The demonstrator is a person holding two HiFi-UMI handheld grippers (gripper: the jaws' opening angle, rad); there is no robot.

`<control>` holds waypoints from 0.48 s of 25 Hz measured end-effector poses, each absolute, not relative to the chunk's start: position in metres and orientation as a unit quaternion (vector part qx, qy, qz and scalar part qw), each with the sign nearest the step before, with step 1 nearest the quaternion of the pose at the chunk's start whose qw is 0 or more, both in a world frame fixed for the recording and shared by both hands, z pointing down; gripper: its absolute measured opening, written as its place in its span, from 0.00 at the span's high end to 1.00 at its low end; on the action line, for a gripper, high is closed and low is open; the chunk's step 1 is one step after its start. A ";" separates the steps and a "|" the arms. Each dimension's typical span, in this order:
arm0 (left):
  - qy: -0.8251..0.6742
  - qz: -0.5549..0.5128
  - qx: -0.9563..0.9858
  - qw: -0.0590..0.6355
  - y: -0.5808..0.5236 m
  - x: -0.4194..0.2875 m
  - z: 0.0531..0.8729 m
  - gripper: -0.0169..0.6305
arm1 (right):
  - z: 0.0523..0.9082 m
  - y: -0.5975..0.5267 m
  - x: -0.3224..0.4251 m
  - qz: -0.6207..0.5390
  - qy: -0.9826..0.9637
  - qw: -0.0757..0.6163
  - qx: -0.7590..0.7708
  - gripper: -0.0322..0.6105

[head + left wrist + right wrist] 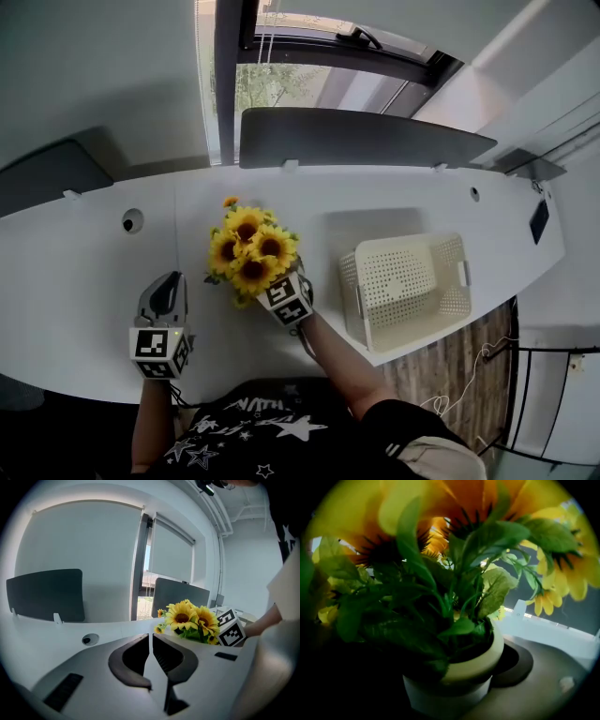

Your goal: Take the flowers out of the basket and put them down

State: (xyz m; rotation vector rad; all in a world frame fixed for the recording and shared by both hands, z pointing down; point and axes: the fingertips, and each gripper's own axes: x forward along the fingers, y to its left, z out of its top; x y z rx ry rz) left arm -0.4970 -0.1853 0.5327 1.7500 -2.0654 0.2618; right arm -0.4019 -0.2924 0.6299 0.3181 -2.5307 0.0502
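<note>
We noted the right gripper (pixel 279 292) clamped on the flower pot (pixel 454 691), left of the basket (pixel 405 246); left gripper (pixel 151 658) closed, empty. We judged: seat pot flat before releasing.

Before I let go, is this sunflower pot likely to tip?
Probably top-heavy: the sunflowers spread far wider than the small pot, so a nudge may tip it. Seemingly light, since the right gripper alone holds it.

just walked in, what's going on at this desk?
A person works two handheld grippers at a white desk. The right gripper is clamped on a pot of sunflowers, already out of the empty white basket and beside it. Whether the pot touches the desk is unclear. The left gripper is shut on nothing.
</note>
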 end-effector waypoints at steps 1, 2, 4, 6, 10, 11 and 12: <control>-0.742 0.093 0.630 0.210 -0.186 -0.496 0.533 0.93 | 0.630 -0.292 -0.402 0.018 -0.949 0.291 0.119 0.14; -0.741 0.093 0.631 0.209 -0.186 -0.495 0.533 0.93 | 0.630 -0.292 -0.402 0.018 -0.949 0.291 0.120 0.15; -0.740 0.095 0.633 0.207 -0.184 -0.494 0.537 0.93 | 0.630 -0.293 -0.402 0.021 -0.949 0.290 0.120 0.15; -0.739 0.095 0.634 0.206 -0.183 -0.492 0.540 0.93 | 0.633 -0.292 -0.401 0.035 -0.948 0.291 0.125 0.15; -0.741 0.089 0.633 0.207 -0.176 -0.490 0.536 0.93 | 0.638 -0.290 -0.392 0.056 -0.942 0.299 0.142 0.14; -0.742 0.087 0.631 0.206 -0.174 -0.490 0.534 0.93 | 0.637 -0.288 -0.390 0.057 -0.941 0.300 0.143 0.13; -0.744 0.087 0.630 0.204 -0.170 -0.490 0.533 0.93 | 0.637 -0.286 -0.386 0.057 -0.941 0.301 0.145 0.12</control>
